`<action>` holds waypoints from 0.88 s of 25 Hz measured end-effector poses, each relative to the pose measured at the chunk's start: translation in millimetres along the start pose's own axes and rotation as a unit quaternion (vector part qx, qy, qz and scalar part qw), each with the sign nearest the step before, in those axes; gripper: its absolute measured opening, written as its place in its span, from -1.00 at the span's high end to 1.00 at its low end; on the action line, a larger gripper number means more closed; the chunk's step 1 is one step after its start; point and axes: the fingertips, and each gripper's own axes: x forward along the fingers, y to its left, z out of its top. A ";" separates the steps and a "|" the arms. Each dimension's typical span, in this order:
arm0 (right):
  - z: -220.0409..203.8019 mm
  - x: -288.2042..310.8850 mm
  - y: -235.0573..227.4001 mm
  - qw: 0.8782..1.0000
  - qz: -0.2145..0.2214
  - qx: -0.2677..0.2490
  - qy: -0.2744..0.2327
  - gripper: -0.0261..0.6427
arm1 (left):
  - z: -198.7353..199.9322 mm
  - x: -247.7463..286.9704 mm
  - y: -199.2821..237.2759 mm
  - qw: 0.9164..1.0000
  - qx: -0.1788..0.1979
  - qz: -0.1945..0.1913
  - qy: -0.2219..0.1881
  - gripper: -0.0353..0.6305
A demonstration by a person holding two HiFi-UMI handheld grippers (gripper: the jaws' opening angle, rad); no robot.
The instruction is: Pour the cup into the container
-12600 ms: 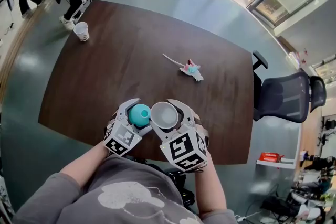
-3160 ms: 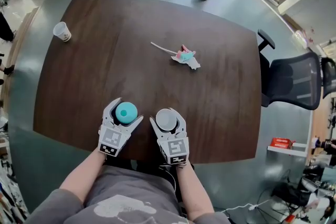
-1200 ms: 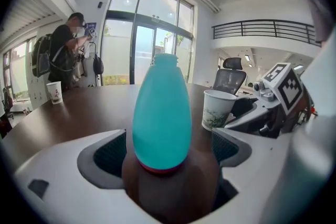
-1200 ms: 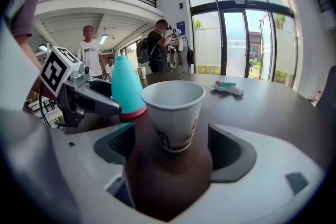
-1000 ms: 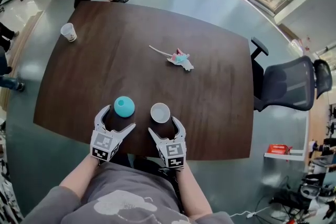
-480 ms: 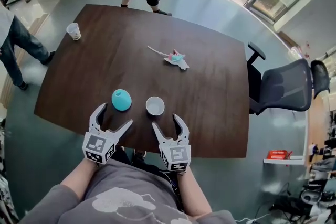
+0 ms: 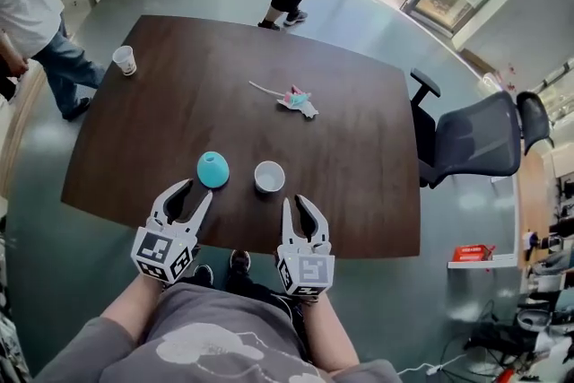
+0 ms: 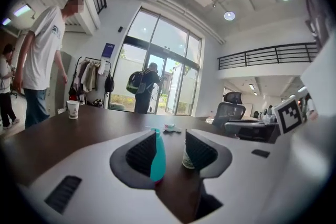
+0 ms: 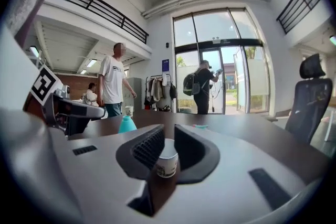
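Grey shirt (image 7: 224, 347), pale print; grey sleeves (image 7: 76, 356).

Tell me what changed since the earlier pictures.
The left hand-held gripper let go of the teal container, the right hand-held gripper of the cup; both drew back toward the person, and their jaws have just been closing on nothing. Container and cup stand apart on the table. The far paper cup and the litter stayed put.

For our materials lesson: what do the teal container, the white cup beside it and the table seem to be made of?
The teal container is probably plastic: smooth, evenly coloured, matte. The white cup is likely paper: thin rim, print on its side. The table looks like dark wood or wood-look veneer: visible grain, slight sheen.
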 end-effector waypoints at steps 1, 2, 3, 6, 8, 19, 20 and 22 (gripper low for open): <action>4.0 -2.6 3.7 1.000 -0.009 -0.009 -0.007 0.86 | 0.2 -4.6 1.1 1.000 -0.002 -0.002 -0.001 0.38; 6.7 -4.7 8.9 1.000 -0.013 -0.014 -0.011 0.89 | 0.4 -10.0 2.5 1.000 -0.001 -0.001 -0.003 0.45; 8.2 -6.4 14.6 1.000 -0.014 -0.014 -0.011 0.89 | 0.6 -15.4 4.0 1.000 0.000 0.001 -0.004 0.53; 11.4 -12.3 27.8 1.000 -0.023 -0.005 -0.005 0.95 | 2.4 -30.7 7.4 1.000 -0.004 0.006 -0.008 0.70; 15.6 -17.3 35.4 1.000 -0.028 0.004 -0.008 0.95 | 5.6 -40.4 8.9 1.000 -0.002 0.010 -0.010 0.83; 33.8 -38.8 79.4 0.999 -0.037 0.003 -0.023 0.96 | 21.0 -76.3 2.2 0.999 0.024 -0.020 -0.029 0.87; 35.0 -39.8 83.0 0.999 -0.036 0.004 -0.024 0.96 | 21.8 -77.6 1.3 0.999 0.027 -0.024 -0.029 0.87; 37.2 -41.3 89.8 0.999 -0.035 0.004 -0.024 0.96 | 24.3 -80.0 0.0 0.998 0.033 -0.031 -0.032 0.87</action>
